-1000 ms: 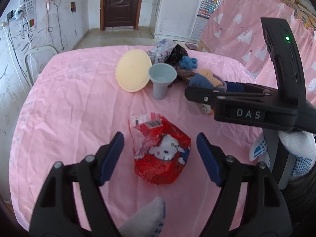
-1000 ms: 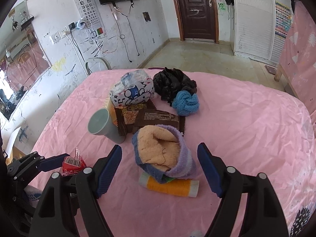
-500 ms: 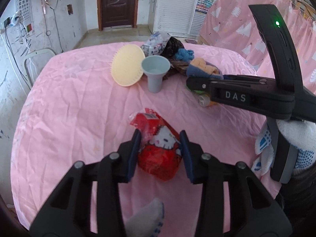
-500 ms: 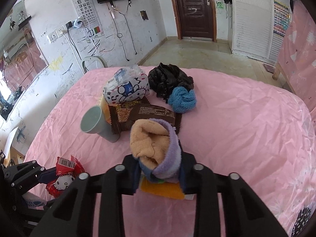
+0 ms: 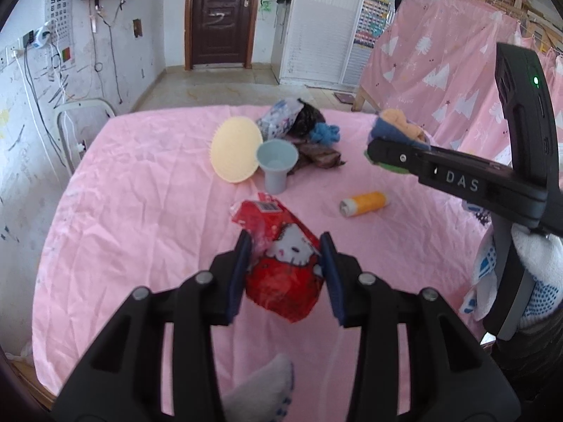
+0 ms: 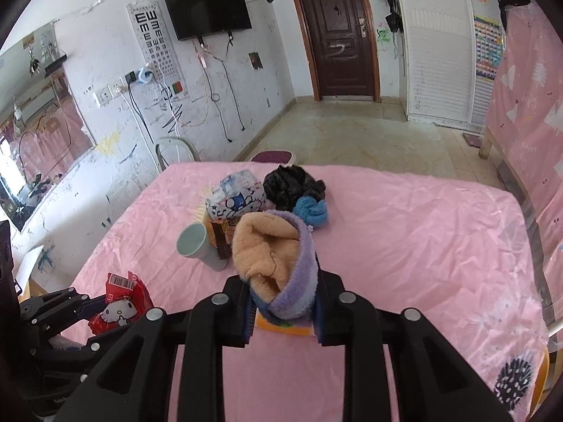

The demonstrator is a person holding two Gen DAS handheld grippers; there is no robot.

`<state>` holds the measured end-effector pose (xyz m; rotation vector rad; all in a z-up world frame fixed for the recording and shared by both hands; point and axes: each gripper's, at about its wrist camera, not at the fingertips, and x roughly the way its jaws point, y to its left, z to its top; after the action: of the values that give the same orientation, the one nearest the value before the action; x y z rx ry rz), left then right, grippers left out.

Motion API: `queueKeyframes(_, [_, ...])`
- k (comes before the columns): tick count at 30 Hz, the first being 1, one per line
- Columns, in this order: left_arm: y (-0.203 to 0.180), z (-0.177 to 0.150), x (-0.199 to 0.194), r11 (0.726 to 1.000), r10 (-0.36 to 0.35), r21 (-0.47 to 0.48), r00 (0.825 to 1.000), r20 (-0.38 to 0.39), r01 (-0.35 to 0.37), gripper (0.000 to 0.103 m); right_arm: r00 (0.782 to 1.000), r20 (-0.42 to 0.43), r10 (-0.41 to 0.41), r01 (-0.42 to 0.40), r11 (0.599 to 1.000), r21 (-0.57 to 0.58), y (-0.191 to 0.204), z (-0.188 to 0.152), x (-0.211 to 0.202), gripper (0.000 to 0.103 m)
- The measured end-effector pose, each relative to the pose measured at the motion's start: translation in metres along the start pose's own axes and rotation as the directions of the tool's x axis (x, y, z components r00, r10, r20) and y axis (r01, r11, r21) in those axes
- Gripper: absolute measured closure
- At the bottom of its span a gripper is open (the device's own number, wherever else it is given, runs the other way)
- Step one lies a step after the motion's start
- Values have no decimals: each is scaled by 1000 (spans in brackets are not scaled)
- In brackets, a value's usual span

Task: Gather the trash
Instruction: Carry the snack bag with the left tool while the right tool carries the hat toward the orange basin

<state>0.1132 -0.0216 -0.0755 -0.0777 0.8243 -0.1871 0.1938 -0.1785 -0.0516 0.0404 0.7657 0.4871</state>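
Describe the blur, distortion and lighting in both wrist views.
Left wrist view: fisheye bends the door and walls, corners vignetted black; the claw and red snack bag look slightly soft. Right wrist view: same curved edges, even daylight, faint shadows, fuzzy sock sharp.

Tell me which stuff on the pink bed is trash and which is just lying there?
Trash to collect:
- red snack packet, held in the left gripper
- brown snack wrapper
- black plastic bag

Probably just lying about:
- fuzzy sock, held in the right gripper
- grey-blue cup
- yellow round brush
- orange tube
- blue scrunchie
- tissue pack
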Motion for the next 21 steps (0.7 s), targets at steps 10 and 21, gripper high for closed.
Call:
queueKeyframes(10, [-24, 13, -24, 1000, -3, 31, 997, 71, 1, 65, 994, 108, -19, 13, 998, 54, -24, -2, -52, 88])
queueKeyframes(21, [-65, 26, -30, 996, -28, 92, 994, 104, 19, 65, 974, 209, -82, 53, 989, 139, -79, -16, -113, 88])
